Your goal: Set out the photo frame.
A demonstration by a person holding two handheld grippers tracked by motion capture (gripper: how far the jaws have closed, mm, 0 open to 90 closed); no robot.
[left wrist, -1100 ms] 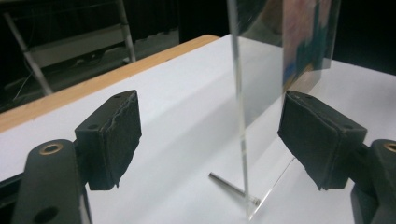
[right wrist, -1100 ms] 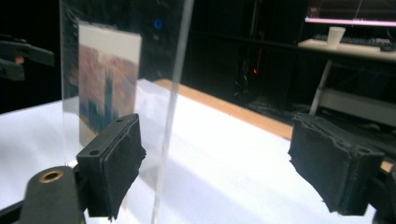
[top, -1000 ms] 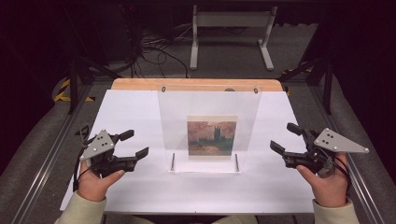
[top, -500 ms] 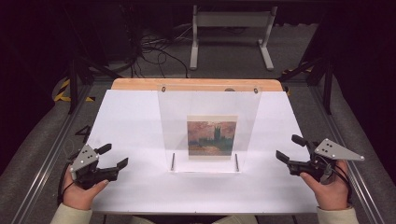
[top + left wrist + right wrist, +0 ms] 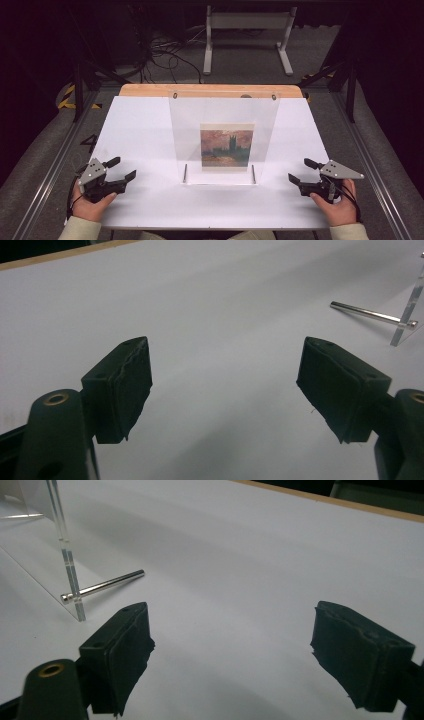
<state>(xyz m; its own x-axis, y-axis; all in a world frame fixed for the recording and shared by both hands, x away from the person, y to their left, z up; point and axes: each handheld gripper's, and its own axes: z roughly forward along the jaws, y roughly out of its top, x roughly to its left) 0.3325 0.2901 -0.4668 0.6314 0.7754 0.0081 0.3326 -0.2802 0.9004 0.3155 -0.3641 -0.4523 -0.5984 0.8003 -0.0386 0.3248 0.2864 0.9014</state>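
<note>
A clear acrylic picture stand (image 5: 223,137) leans upright at the middle of the white table (image 5: 145,130), with a small landscape print (image 5: 226,148) in it. Two metal pins stick out at its foot, the left pin (image 5: 184,173) and the right pin (image 5: 253,174). My left gripper (image 5: 122,168) rests low at the table's front left, open and empty, its pads (image 5: 125,385) wide apart. The stand's left pin (image 5: 365,314) lies far to its right. My right gripper (image 5: 303,170) sits at the front right, open and empty, with the stand's edge (image 5: 67,555) and right pin (image 5: 102,586) off to its left.
A wooden strip (image 5: 210,90) runs along the table's far edge. Metal rails (image 5: 372,165) flank the table on both sides. Beyond it, cables (image 5: 165,52) and a white frame (image 5: 247,35) lie on the dark floor.
Both grippers have drawn back toward the table's front edge and lower; the left one moved left and down the most. Both stayed open. The stand has not moved.
</note>
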